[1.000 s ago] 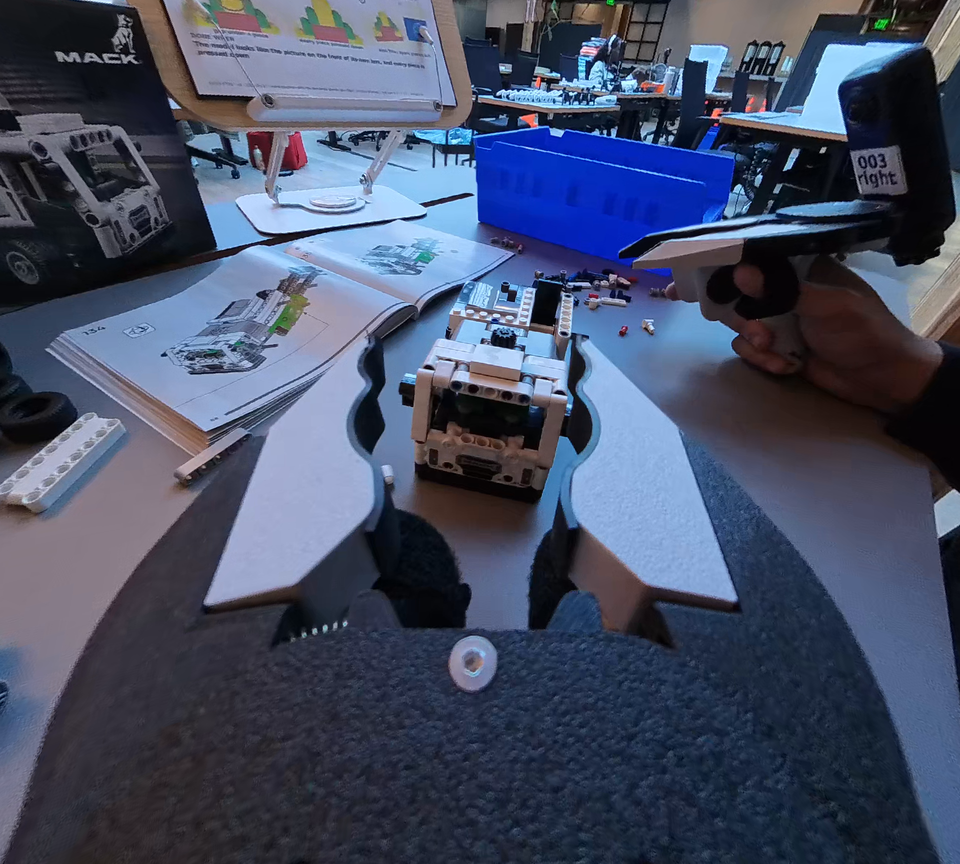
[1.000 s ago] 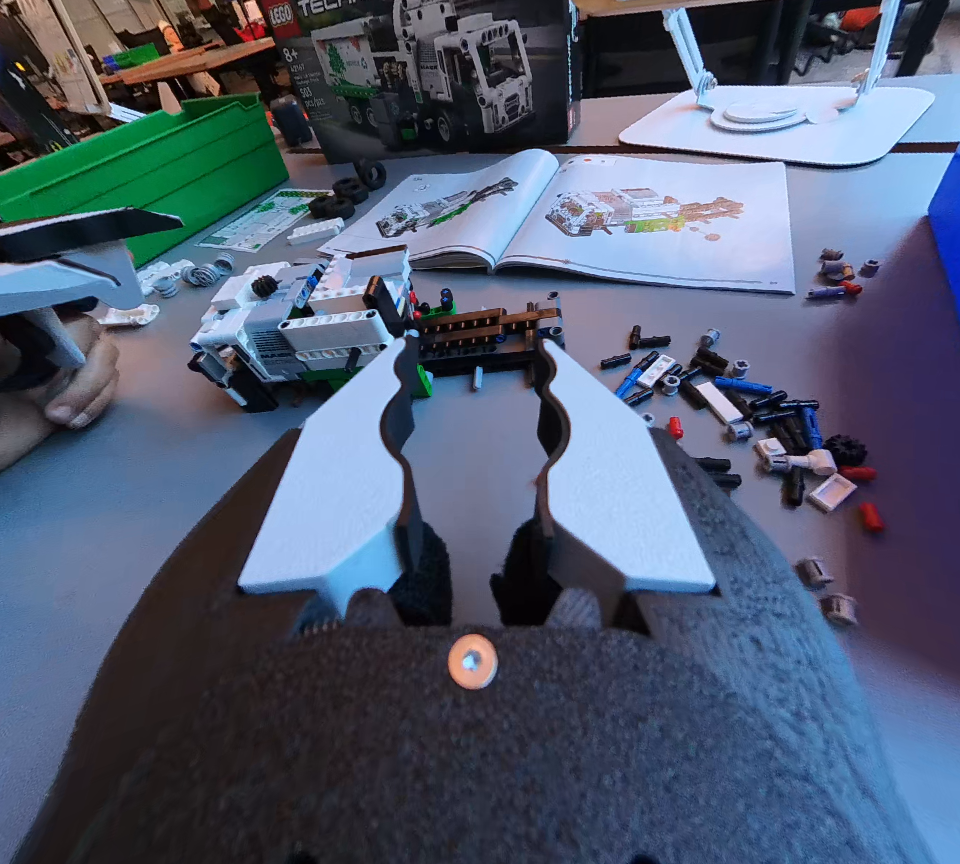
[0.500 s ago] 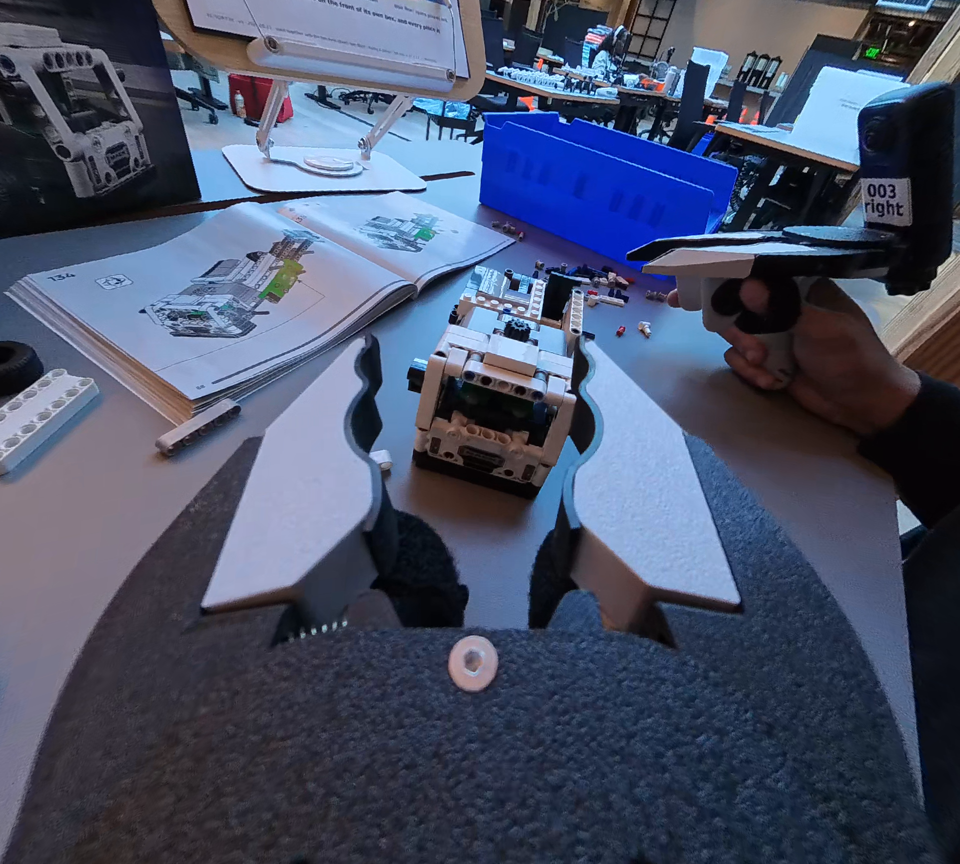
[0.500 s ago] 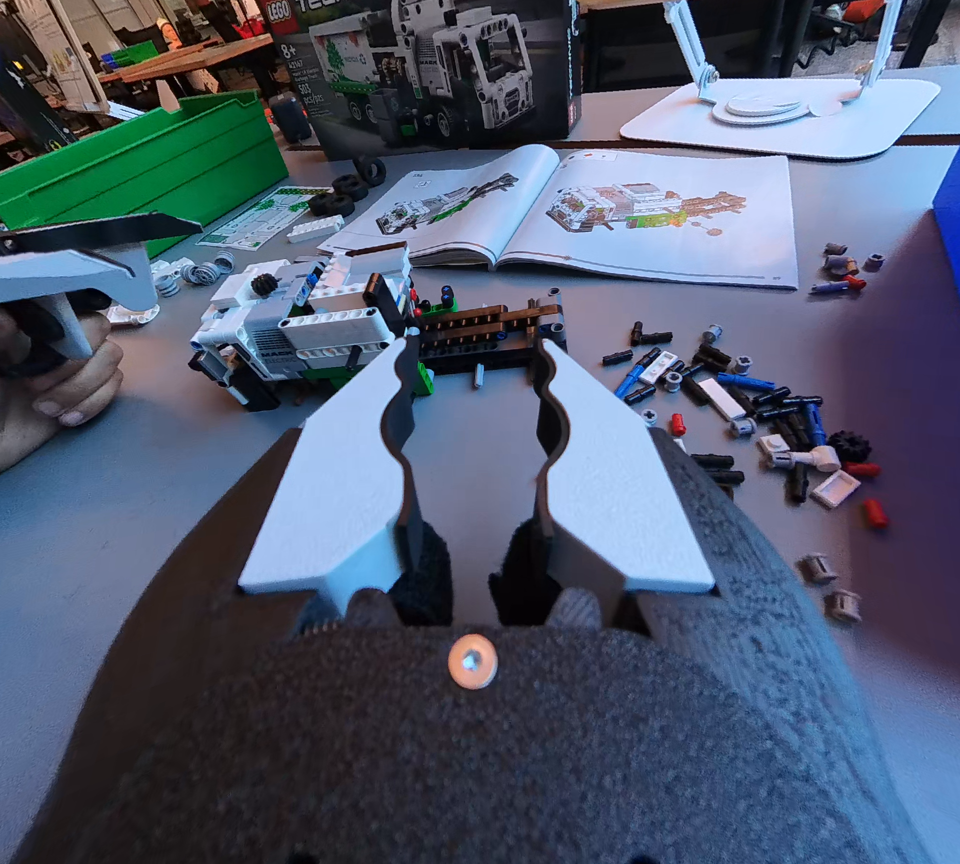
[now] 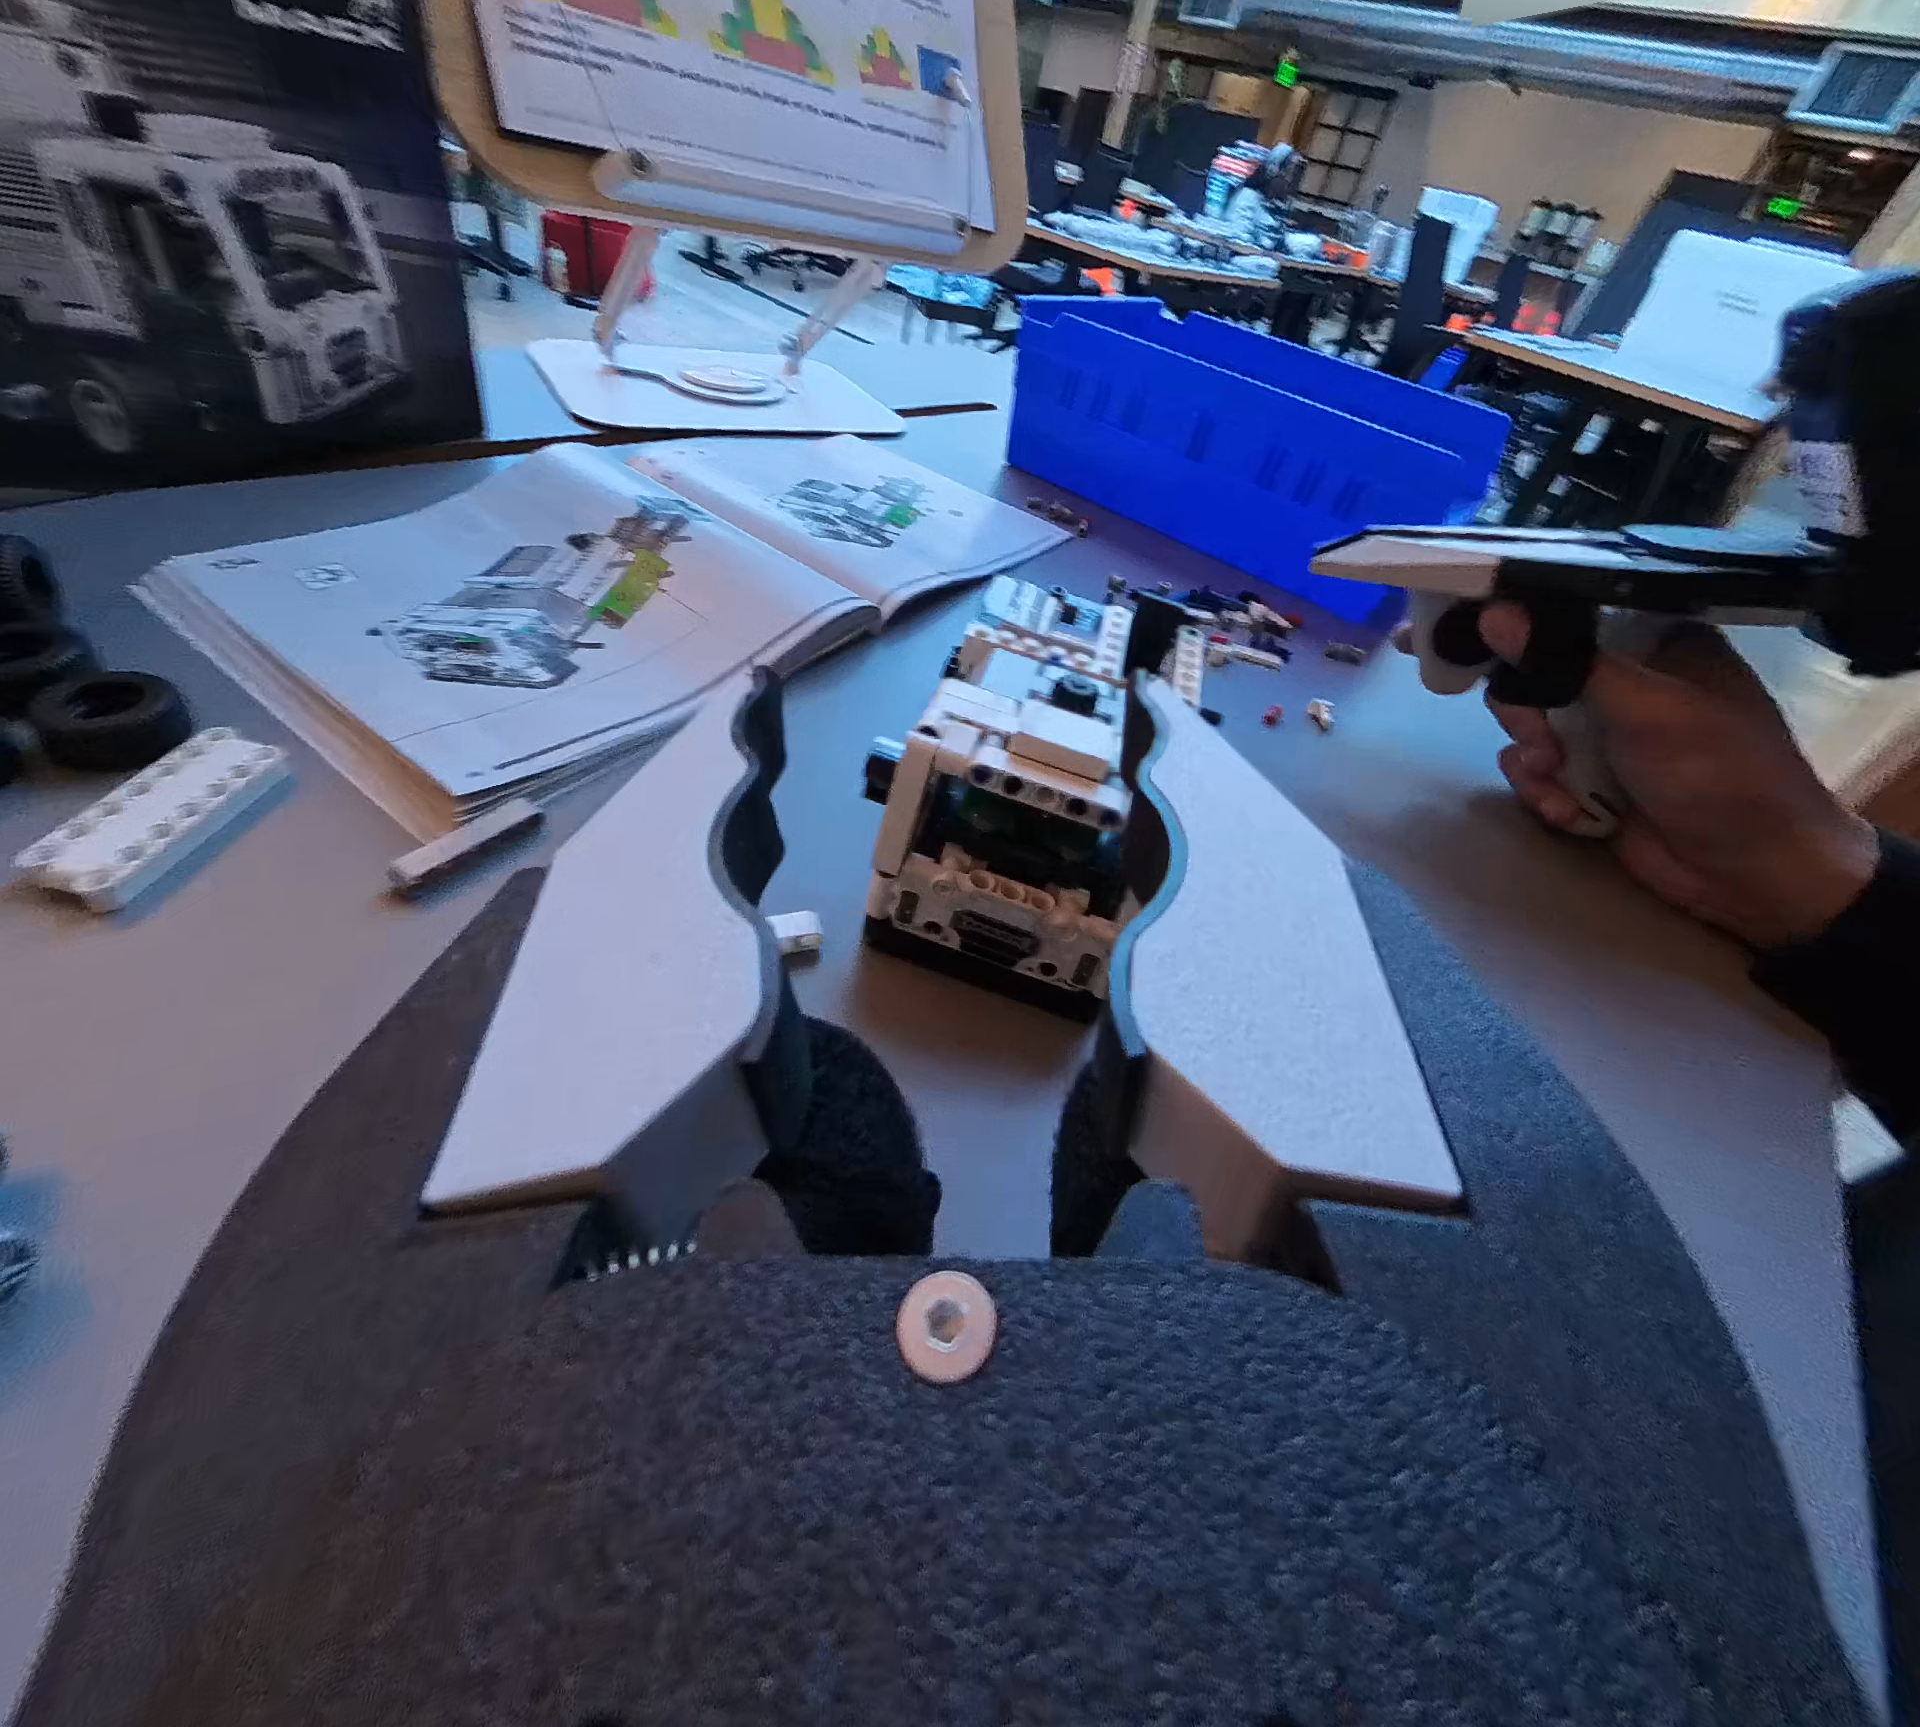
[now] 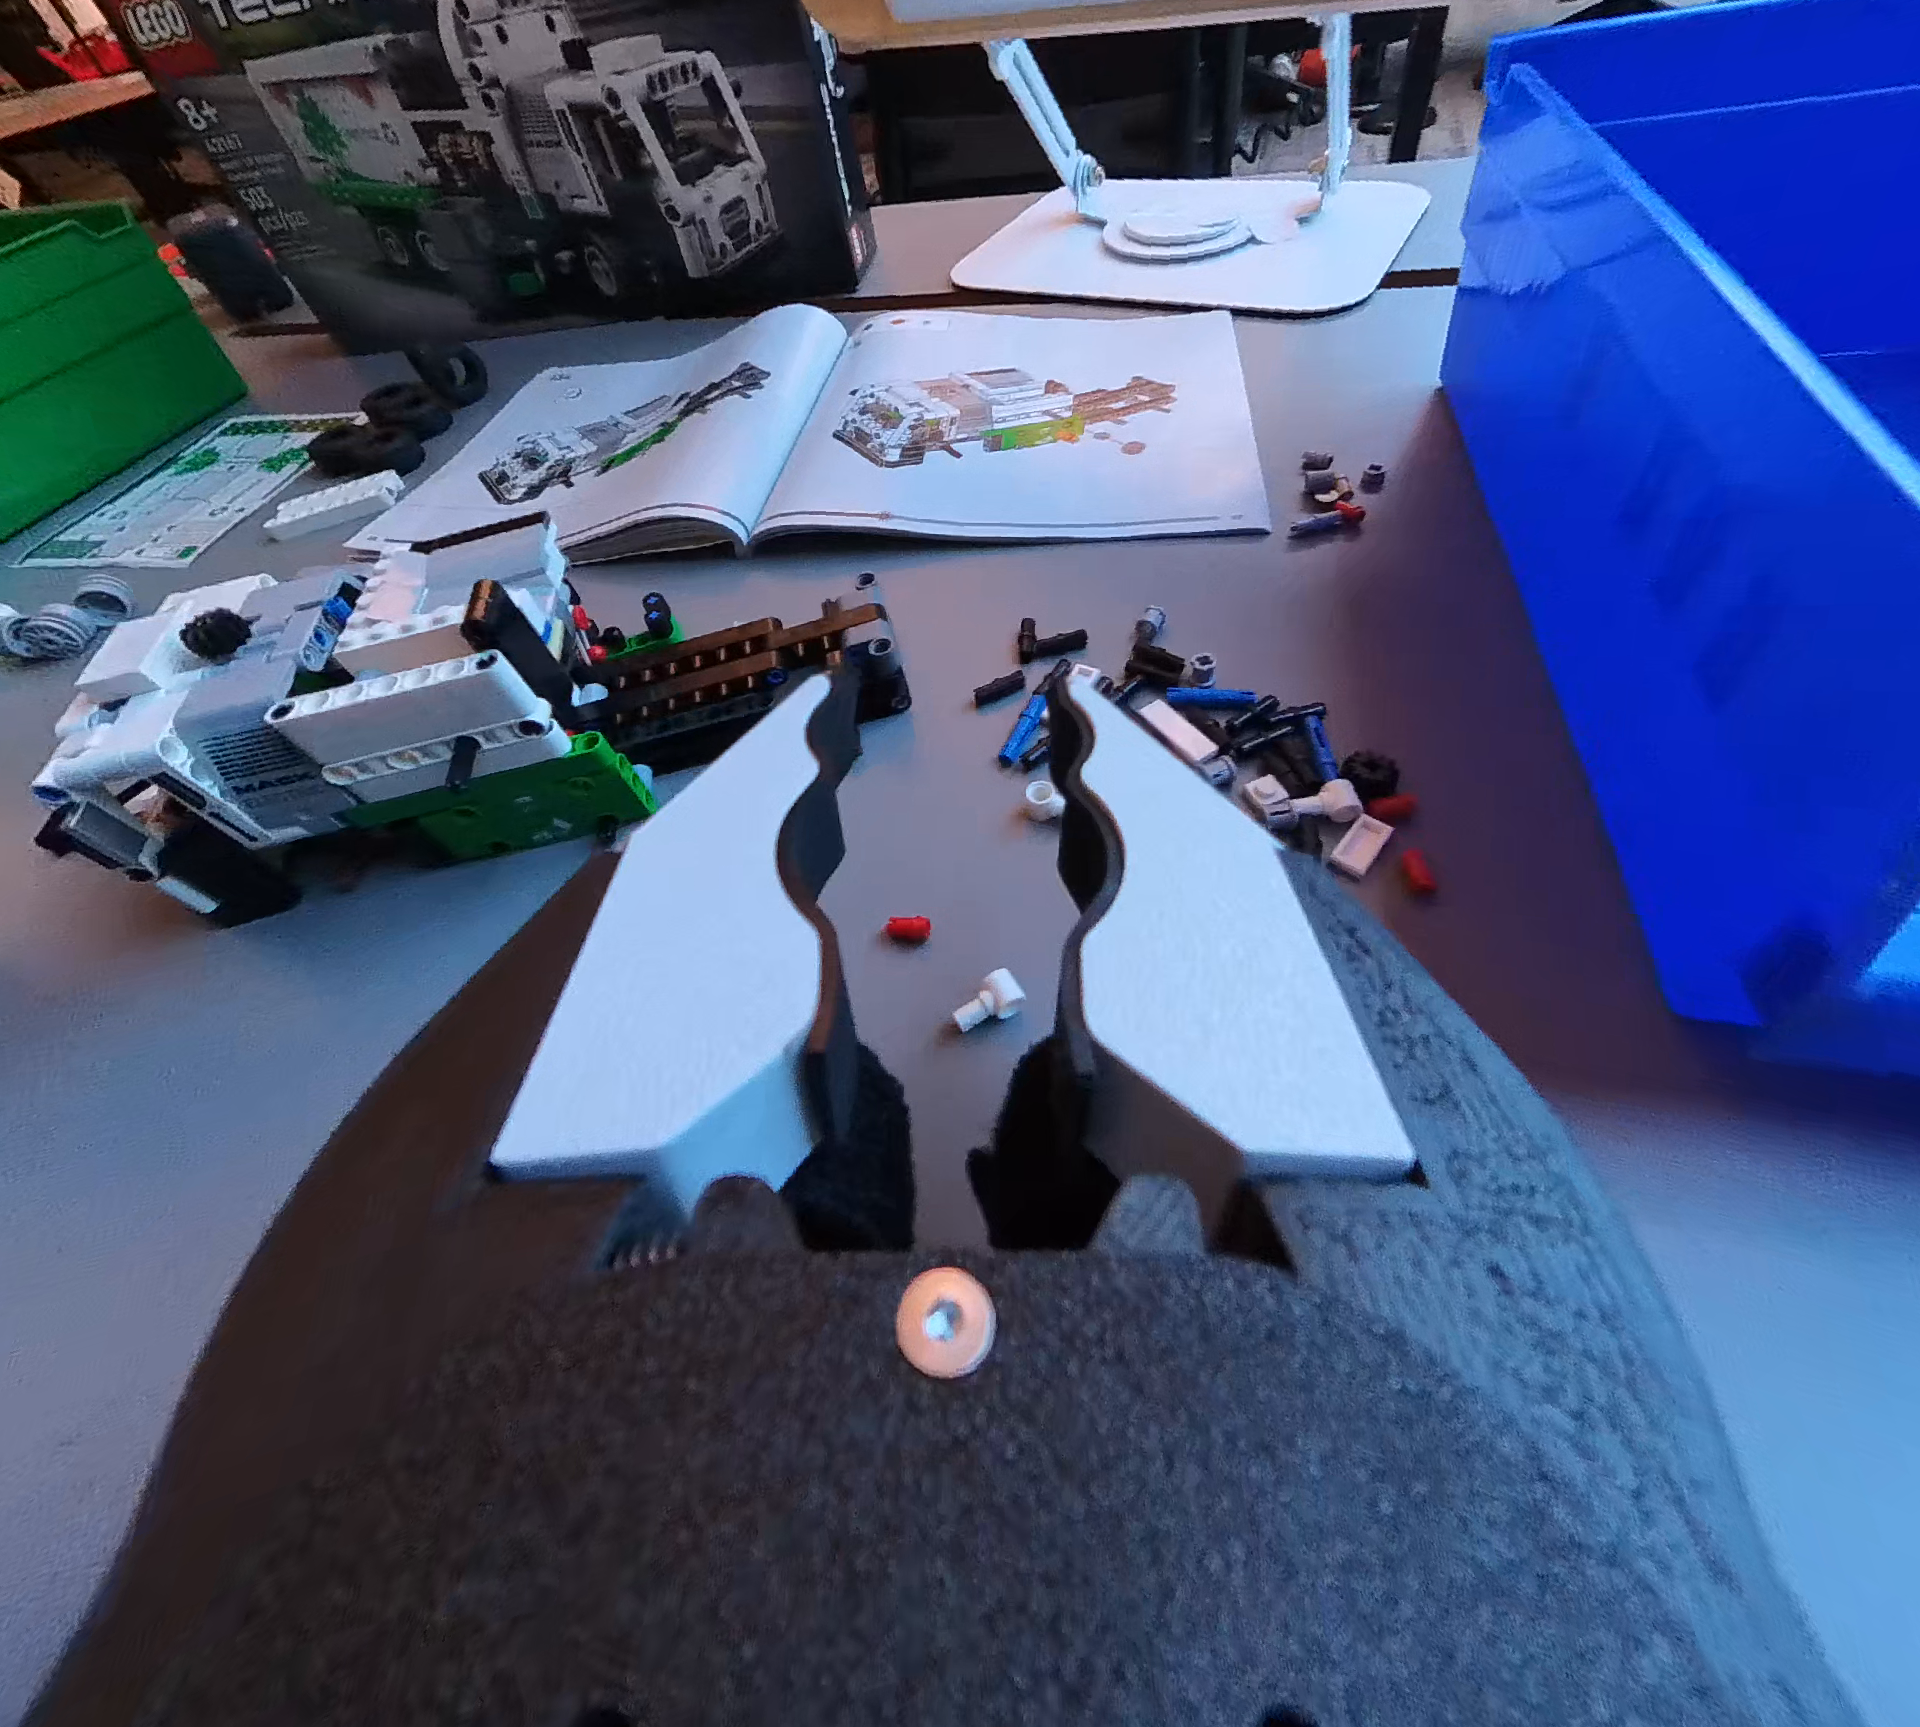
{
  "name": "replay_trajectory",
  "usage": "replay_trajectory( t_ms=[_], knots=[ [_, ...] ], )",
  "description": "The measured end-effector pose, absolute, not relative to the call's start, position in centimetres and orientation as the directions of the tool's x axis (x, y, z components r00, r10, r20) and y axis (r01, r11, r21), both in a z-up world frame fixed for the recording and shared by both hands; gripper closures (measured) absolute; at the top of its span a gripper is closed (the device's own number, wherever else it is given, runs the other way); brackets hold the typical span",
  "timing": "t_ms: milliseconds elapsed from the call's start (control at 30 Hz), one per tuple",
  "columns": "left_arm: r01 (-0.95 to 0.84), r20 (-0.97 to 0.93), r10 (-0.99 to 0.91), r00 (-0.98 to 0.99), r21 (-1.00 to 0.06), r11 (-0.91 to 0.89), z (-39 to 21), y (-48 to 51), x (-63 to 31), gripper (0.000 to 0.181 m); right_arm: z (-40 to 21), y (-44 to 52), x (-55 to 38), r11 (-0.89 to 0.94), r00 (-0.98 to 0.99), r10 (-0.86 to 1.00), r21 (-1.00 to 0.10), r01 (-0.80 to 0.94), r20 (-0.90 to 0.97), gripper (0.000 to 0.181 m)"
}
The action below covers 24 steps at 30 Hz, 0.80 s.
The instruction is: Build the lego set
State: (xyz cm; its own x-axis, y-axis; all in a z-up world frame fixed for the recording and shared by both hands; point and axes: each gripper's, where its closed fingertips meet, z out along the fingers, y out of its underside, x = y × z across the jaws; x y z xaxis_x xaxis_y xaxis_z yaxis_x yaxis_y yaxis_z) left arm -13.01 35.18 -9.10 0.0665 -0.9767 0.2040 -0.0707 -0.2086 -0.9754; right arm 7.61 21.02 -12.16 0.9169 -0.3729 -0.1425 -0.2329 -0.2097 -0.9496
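Matte grey table (image 6: 260, 1106), smooth, in an open workshop hall. Half-built lego truck (image 5: 1003, 830), white beams over a black and green studded chassis, stands on the table with its cab end between the fingers of the left tool (image 5: 948, 701); fingers spread, no contact visible. Right tool (image 6: 940, 690) spread, empty, over scattered small pins (image 6: 1242, 732): black, blue, red, grey cylinders. Glossy open instruction booklet (image 6: 883, 430) behind the truck. Ribbed blue plastic bin (image 6: 1704, 534) to the right.
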Motion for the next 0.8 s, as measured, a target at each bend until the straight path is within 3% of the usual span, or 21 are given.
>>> replay_trajectory(
  t_ms=[133,200,267,367,633,800],
  knots=[
    [-0.081,0.202,-0.948,0.248,-0.970,-0.228,-8.3,38.5,-14.7,0.132,-12.3,21.3,7.1,-0.236,0.928,-0.356,-0.950,-0.203,-0.110,0.146],
    [-0.247,0.225,-0.940,0.255,-0.925,-0.288,-9.8,39.4,-14.8,0.133,-12.4,21.4,7.0,-0.244,0.931,-0.349,-0.949,-0.199,-0.106,0.147],
    [-0.492,0.270,-0.943,0.195,-0.805,-0.332,-12.5,38.8,-14.5,0.130,-12.4,21.5,7.0,-0.247,0.932,-0.346,-0.948,-0.201,-0.108,0.147],
    [-0.655,0.218,-0.971,0.098,-0.720,-0.228,-14.3,38.9,-13.5,0.130,-12.3,21.5,6.9,-0.239,0.934,-0.338,-0.948,-0.209,-0.120,0.147],
    [-0.839,0.113,-0.992,-0.050,-0.543,-0.020,-18.4,40.8,-11.4,0.141,-12.1,21.4,6.8,-0.221,0.936,-0.328,-0.953,-0.209,-0.129,0.148],
    [-0.848,0.099,-0.989,-0.107,-0.528,0.039,-18.7,40.8,-11.0,0.165,-12.2,21.5,6.8,-0.225,0.936,-0.325,-0.949,-0.219,-0.139,0.148]
  ],
)
